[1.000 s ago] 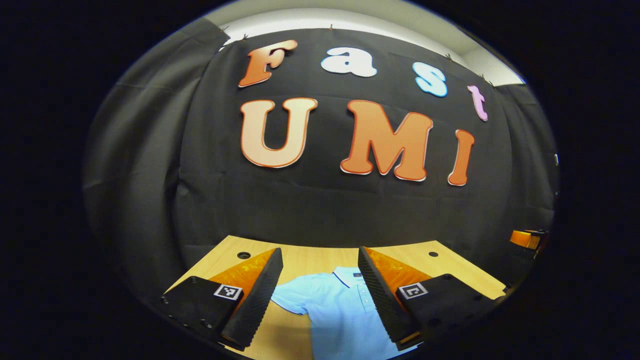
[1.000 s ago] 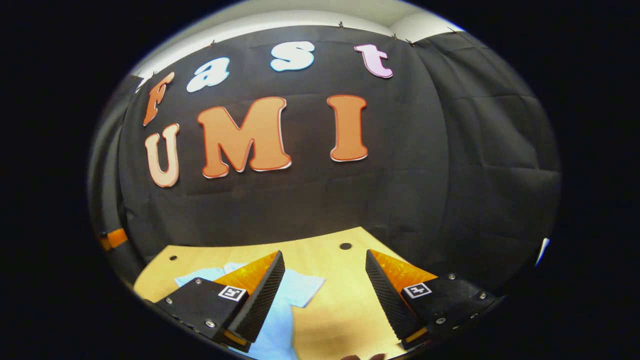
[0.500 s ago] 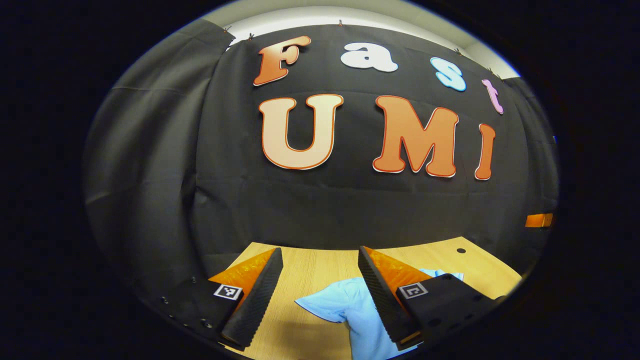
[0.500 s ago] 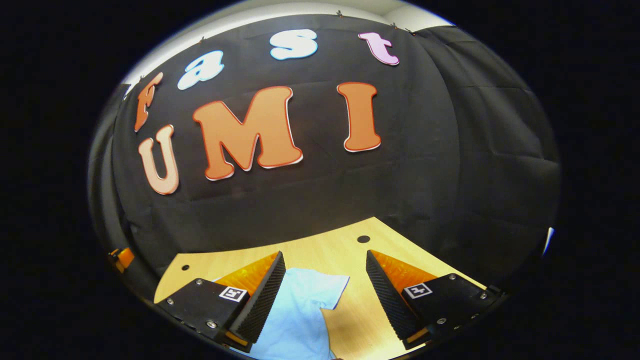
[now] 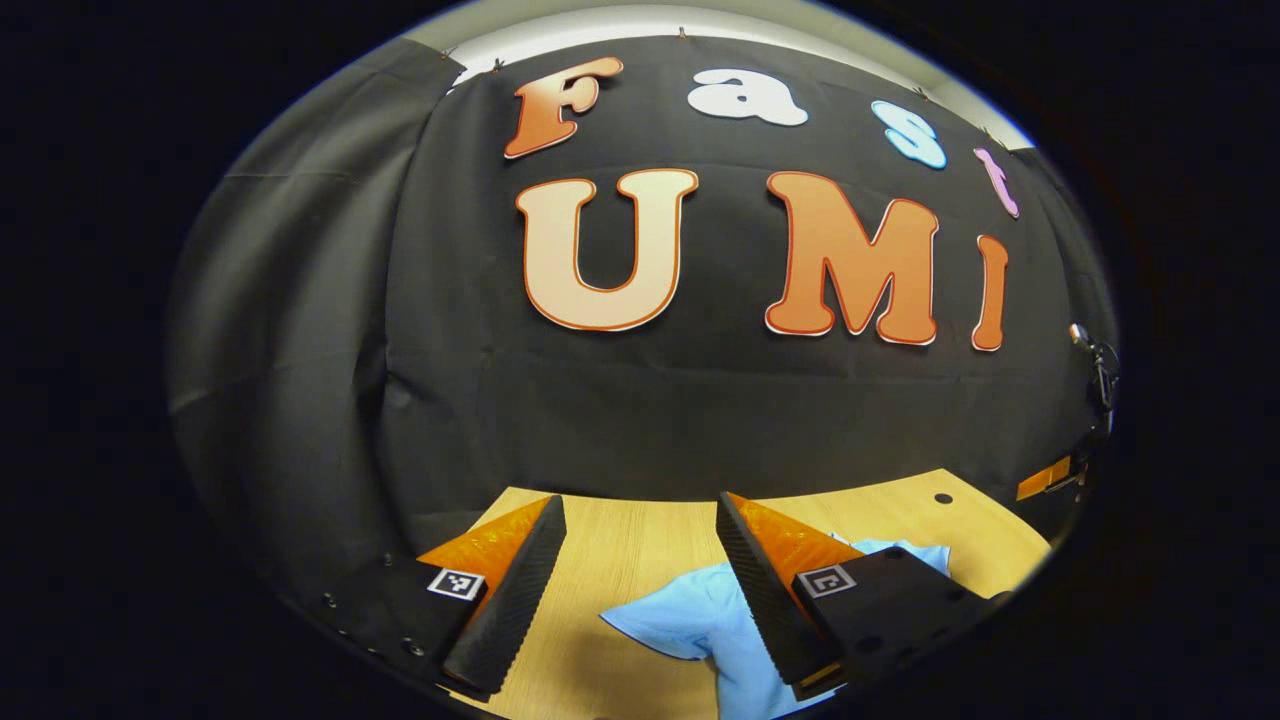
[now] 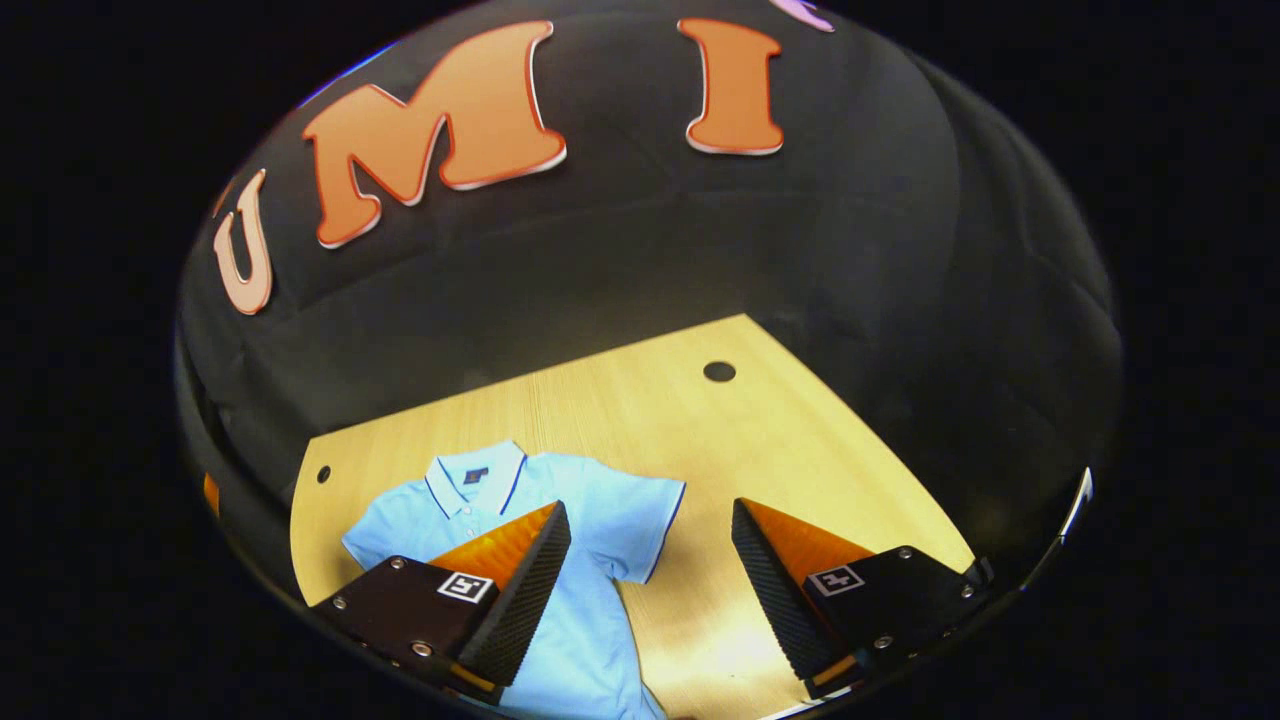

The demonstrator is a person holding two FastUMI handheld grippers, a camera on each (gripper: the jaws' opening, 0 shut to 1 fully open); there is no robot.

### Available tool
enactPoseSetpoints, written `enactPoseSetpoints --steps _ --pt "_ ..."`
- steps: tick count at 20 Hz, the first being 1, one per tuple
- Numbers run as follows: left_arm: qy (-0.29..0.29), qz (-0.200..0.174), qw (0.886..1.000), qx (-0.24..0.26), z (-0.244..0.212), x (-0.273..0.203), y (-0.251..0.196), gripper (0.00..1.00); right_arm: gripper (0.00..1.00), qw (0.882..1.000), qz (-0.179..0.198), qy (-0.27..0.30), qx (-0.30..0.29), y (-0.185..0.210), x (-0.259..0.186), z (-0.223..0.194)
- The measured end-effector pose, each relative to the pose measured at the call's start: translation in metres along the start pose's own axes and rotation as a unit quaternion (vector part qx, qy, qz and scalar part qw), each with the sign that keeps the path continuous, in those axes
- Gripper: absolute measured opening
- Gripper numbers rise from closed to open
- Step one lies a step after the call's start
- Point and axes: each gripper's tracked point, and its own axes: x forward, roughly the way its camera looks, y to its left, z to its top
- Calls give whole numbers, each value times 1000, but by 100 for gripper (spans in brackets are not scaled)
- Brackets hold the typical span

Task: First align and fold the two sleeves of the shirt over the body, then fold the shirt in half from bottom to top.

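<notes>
A light blue polo shirt (image 6: 590, 560) lies flat on the wooden table (image 6: 700, 440), collar toward the booth's wall, both short sleeves spread out. My right gripper (image 6: 650, 585) is open above the shirt's right sleeve (image 6: 645, 525), nothing between its fingers. In the left gripper view the shirt's left sleeve (image 5: 670, 615) lies on the table (image 5: 640, 540) between and under the fingers of my left gripper (image 5: 635, 590), which is open and holds nothing. The shirt's lower part is hidden below both views.
Round holes sit in the tabletop near its far corners (image 6: 718, 371) (image 6: 323, 473) (image 5: 942, 497). Black cloth walls close the table at the back and sides. An orange-tipped object (image 5: 1045, 480) shows at the right edge of the left gripper view.
The right gripper has tilted down and risen, so the whole upper shirt now shows. The left gripper has shifted left, toward the left sleeve. Both stayed open.
</notes>
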Motion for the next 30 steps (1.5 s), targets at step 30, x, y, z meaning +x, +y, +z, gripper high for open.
enactPoseSetpoints --steps 30 --pt "74 51 996 -7 -73 22 59 98 65 959 -30 281 -29 11 164 -101"
